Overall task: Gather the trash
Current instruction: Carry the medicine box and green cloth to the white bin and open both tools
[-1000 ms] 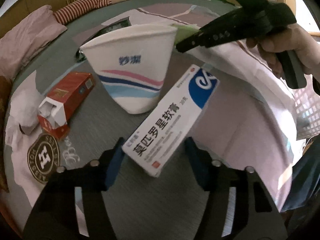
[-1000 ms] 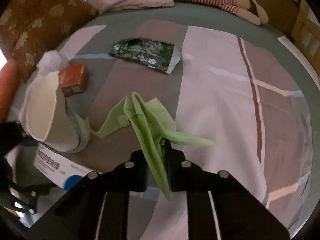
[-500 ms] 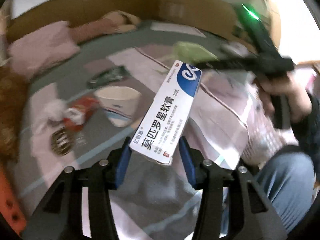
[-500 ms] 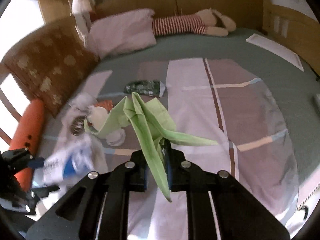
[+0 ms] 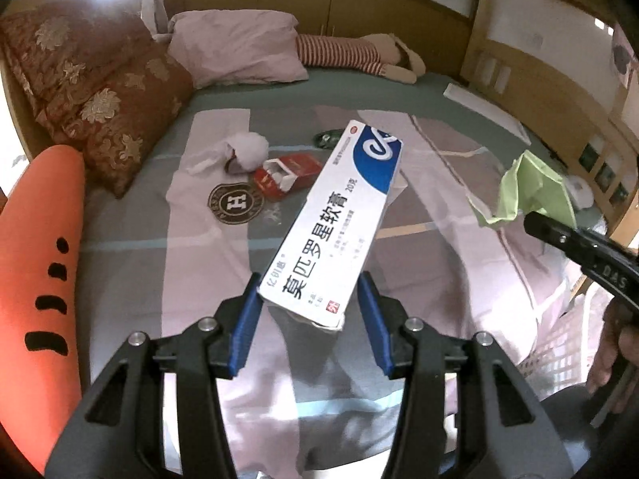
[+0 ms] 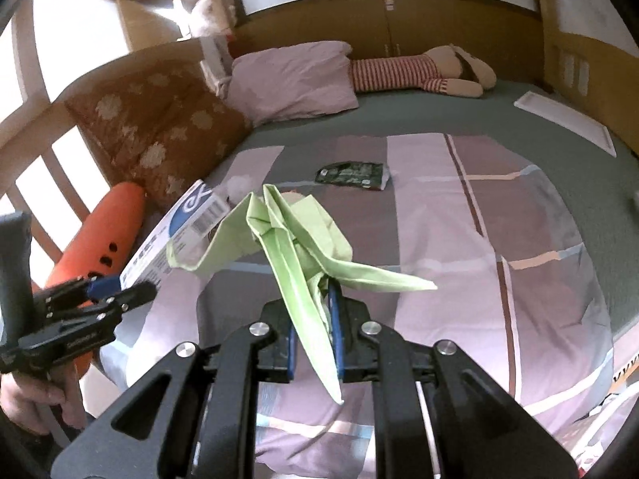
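Bed (image 5: 131, 263) fills both views, quilt in soft pink/grey patches w/ a green sheet beyond. Big brown floral cushion (image 5: 116, 119) at 10 o'clock, orange carrot-shaped pillow (image 5: 40, 263) at 9, pale pillow and striped plush at 12.

White mesh basket (image 5: 567, 343) peeks in at 4 o'clock of my left view, right under my right tool. I reckon that's where the trash goes, so the coming move turns on it: it lies low and to the right of both loads, right hand nearer, left has to swing across.

My left gripper (image 5: 309, 317) is pinching the ointment box (image 5: 339, 215) by its near end; long axis runs away from me toward 1 o'clock, tilted up, clear of the quilt. Stiff glossy card, white w/ a blue end, flap slightly open at the bottom.

My right gripper (image 6: 313, 335) is pressed together on green paper (image 6: 295, 239), thin, creased, folds fanning up and out to 3 o'clock. Floppy, could slip.

Left on the bed: red carton (image 5: 285, 173), white tissue wad (image 5: 249, 149), dark green foil packet (image 6: 351, 173), all near 12 o'clock.
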Tool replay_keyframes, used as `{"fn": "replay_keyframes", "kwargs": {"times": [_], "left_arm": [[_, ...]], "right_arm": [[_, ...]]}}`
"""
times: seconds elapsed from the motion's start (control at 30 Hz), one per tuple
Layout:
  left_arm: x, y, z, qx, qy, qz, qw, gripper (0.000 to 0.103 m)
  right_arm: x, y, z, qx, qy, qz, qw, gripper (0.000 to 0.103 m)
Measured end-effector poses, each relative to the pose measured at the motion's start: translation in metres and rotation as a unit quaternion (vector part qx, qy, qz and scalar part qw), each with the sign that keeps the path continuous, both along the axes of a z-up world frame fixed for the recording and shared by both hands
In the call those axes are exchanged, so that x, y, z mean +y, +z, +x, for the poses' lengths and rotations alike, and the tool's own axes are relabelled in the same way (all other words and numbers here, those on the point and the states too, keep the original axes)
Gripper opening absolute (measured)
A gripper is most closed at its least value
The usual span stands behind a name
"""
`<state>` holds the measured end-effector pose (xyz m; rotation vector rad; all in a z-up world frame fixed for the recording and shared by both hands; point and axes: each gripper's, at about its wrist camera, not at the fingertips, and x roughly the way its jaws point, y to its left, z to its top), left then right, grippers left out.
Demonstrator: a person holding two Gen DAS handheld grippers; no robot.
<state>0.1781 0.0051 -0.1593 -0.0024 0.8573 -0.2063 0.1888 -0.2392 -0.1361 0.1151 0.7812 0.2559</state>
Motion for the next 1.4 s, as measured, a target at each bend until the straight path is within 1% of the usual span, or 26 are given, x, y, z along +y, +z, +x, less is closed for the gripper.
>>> {"fn": "replay_keyframes", "kwargs": {"times": [0.13, 0.33, 0.43, 0.57, 0.63, 0.73, 0.77, 0.87, 0.93, 0.97, 1.0, 1.03, 1.07, 1.1, 1.13, 1.17, 1.2, 1.23, 1.27, 1.3, 1.33, 1.4], "left_arm": [[0.004, 0.0, 0.002, 0.003, 0.008, -0.003, 1.0, 0.049], [0.005, -0.003, 0.0, 0.004, 0.004, -0.002, 1.0, 0.049], [0.007, -0.002, 0.0, 0.003, 0.008, -0.005, 1.0, 0.049], [0.009, -0.002, 0.001, 0.003, 0.01, -0.01, 0.9999, 0.049], [0.008, -0.002, 0.0, 0.003, 0.007, -0.01, 0.9999, 0.049], [0.008, -0.001, -0.001, 0.0, -0.001, -0.015, 0.9999, 0.049], [0.007, 0.0, -0.002, -0.001, -0.004, -0.015, 0.9999, 0.049], [0.003, 0.001, -0.003, -0.005, -0.016, -0.013, 0.9998, 0.049], [-0.002, 0.002, -0.004, -0.009, -0.023, -0.009, 0.9997, 0.049], [-0.006, 0.003, -0.004, -0.011, -0.03, -0.006, 0.9995, 0.049], [-0.01, 0.004, -0.005, -0.013, -0.036, -0.005, 0.9993, 0.049], [-0.017, 0.006, -0.007, -0.017, -0.047, -0.003, 0.9987, 0.049], [-0.025, 0.008, -0.009, -0.021, -0.06, 0.0, 0.998, 0.049], [-0.033, 0.011, -0.012, -0.024, -0.074, 0.002, 0.997, 0.049], [-0.049, 0.016, -0.018, -0.031, -0.1, 0.003, 0.9945, 0.049], [-0.061, 0.019, -0.023, -0.035, -0.119, 0.006, 0.9922, 0.049], [-0.073, 0.022, -0.027, -0.038, -0.137, 0.009, 0.9898, 0.049], [-0.093, 0.026, -0.035, -0.037, -0.165, 0.009, 0.9855, 0.049], [-0.112, 0.031, -0.043, -0.034, -0.193, 0.005, 0.9806, 0.049], [-0.137, 0.037, -0.054, -0.031, -0.229, 0.001, 0.973, 0.049], [-0.153, 0.04, -0.062, -0.029, -0.251, 0.001, 0.9675, 0.049], [-0.196, 0.049, -0.084, -0.02, -0.315, 0.0, 0.949, 0.049]], "right_arm": [[-0.004, -0.003, 0.001, 0.008, -0.005, 0.006, 1.0, 0.014], [-0.006, -0.002, 0.001, 0.005, -0.007, 0.007, 1.0, 0.014], [-0.013, 0.0, -0.001, -0.003, -0.015, 0.011, 1.0, 0.014], [-0.037, 0.018, -0.018, -0.035, -0.036, 0.038, 0.998, 0.014], [-0.06, 0.036, -0.039, -0.058, -0.055, 0.054, 0.995, 0.014], [-0.094, 0.057, -0.073, -0.085, -0.086, 0.056, 0.991, 0.014], [-0.114, 0.066, -0.092, -0.095, -0.104, 0.055, 0.988, 0.014], [-0.156, 0.074, -0.133, -0.103, -0.145, 0.045, 0.983, 0.014], [-0.183, 0.072, -0.162, -0.097, -0.179, 0.029, 0.979, 0.014], [-0.201, 0.066, -0.18, -0.088, -0.202, 0.018, 0.975, 0.014], [-0.209, 0.059, -0.19, -0.08, -0.215, 0.012, 0.973, 0.014], [-0.22, 0.05, -0.199, -0.067, -0.23, 0.006, 0.971, 0.014], [-0.232, 0.036, -0.209, -0.044, -0.245, 0.005, 0.968, 0.015], [-0.244, 0.019, -0.215, -0.016, -0.257, 0.004, 0.966, 0.021], [-0.252, 0.004, -0.22, 0.009, -0.265, 0.0, 0.964, 0.039], [-0.263, -0.016, -0.228, 0.042, -0.287, -0.015, 0.957, 0.051], [-0.268, -0.025, -0.233, 0.054, -0.307, -0.025, 0.95, 0.066], [-0.274, -0.031, -0.241, 0.062, -0.326, -0.03, 0.943, 0.067], [-0.284, -0.03, -0.254, 0.054, -0.353, -0.022, 0.934, 0.067], [-0.288, -0.024, -0.263, 0.036, -0.369, -0.011, 0.929, 0.067], [-0.296, -0.015, -0.274, 0.011, -0.384, 0.004, 0.923, 0.067], [-0.314, 0.015, -0.298, -0.044, -0.418, 0.022, 0.907, 0.069]]}}
